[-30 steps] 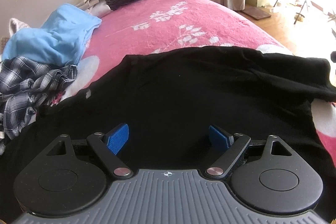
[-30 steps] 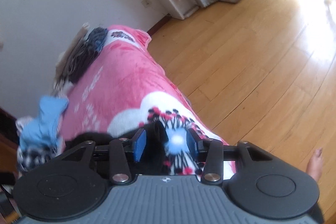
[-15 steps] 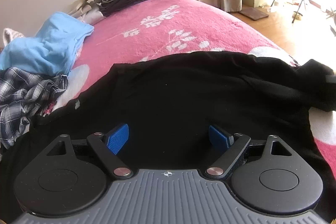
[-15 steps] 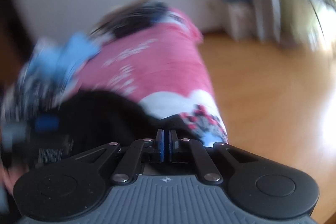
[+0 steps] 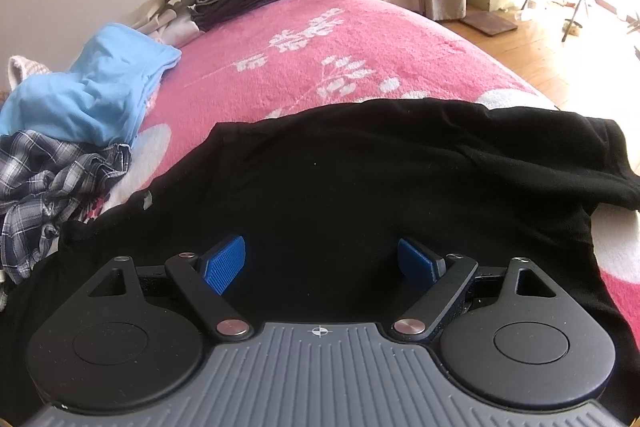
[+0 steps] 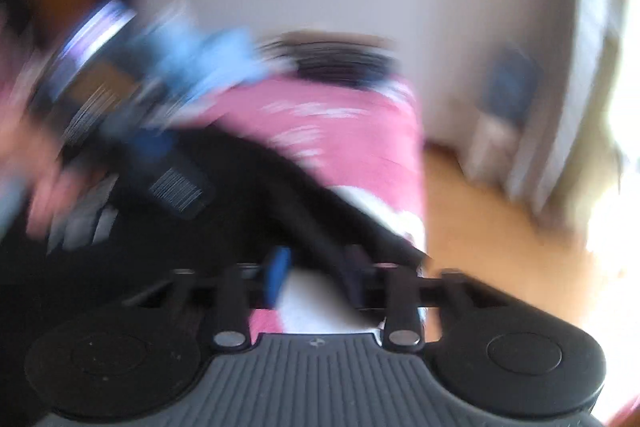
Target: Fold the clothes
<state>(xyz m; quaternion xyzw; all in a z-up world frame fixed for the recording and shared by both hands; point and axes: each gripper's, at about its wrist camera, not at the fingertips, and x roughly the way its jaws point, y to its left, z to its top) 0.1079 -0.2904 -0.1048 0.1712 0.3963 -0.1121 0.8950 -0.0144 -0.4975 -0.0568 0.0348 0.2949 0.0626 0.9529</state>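
A pink floral blanket (image 5: 360, 39) carries a black shirt (image 5: 360, 187) spread along its near edge. The left gripper (image 5: 320, 263) hovers over it, jaws spread. The blurred right gripper (image 6: 316, 275) appears parted, empty.

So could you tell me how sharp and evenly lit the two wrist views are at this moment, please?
Left wrist view: sharp throughout; the black shirt is so dark that its folds barely read, and the window area at upper right is washed out. Right wrist view: heavy motion blur smears the bed and clothes, glare burns out the right edge, yet the right gripper shows a gap between its pads.
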